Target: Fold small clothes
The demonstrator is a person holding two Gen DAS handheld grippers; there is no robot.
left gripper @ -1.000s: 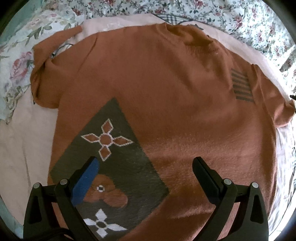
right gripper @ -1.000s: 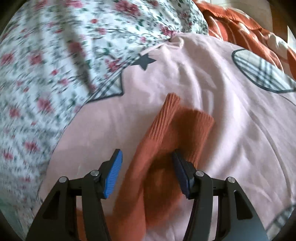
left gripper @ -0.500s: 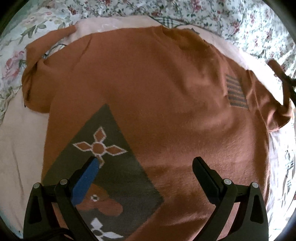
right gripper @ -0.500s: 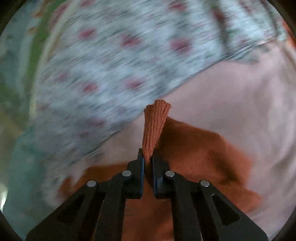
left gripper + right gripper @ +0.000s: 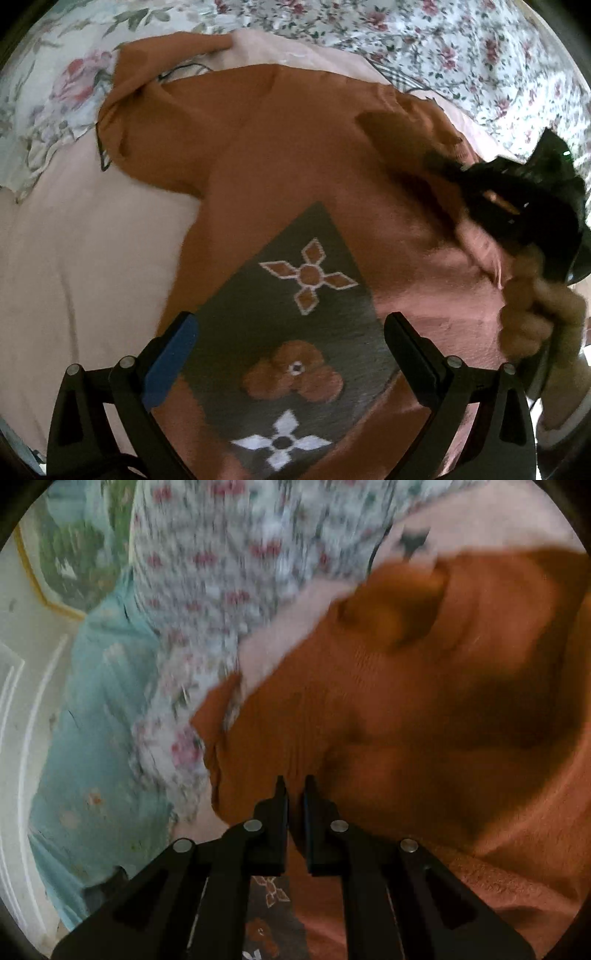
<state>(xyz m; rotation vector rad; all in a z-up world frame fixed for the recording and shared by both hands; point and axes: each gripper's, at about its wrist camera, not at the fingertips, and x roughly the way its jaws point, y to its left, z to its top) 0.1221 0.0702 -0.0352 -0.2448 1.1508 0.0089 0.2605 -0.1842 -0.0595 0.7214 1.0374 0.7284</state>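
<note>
While the sweater lies front-up on the bed, these lines hold:

Sweater: the orange knit sweater (image 5: 295, 155) is spread on a pink sheet (image 5: 81, 266) over the floral bedding (image 5: 461, 48), its dark diamond patch (image 5: 295, 325) facing up.

Right tool: the right tool (image 5: 293, 794) is clamped on the right sleeve (image 5: 369, 720); its jaws are nearly together with orange knit pinched between them. In the left wrist view it (image 5: 517, 206) appears over the sweater's right shoulder, with the hand (image 5: 543, 310) behind it.

Left tool: the left tool (image 5: 291, 339) hovers above the lower body of the sweater, jaws spread wide, gripping nothing.

Step in hand: judging by the lifted sleeve, the right sleeve is being folded inward across the chest.

Hedge: the right wrist view is blurred, so how much cloth is pinched cannot be told.

Next move: it probably calls for laying the sleeve flat across the body without bunching, then letting go; the left sleeve (image 5: 147, 74), crumpled at the far corner, remains to be folded.
</note>
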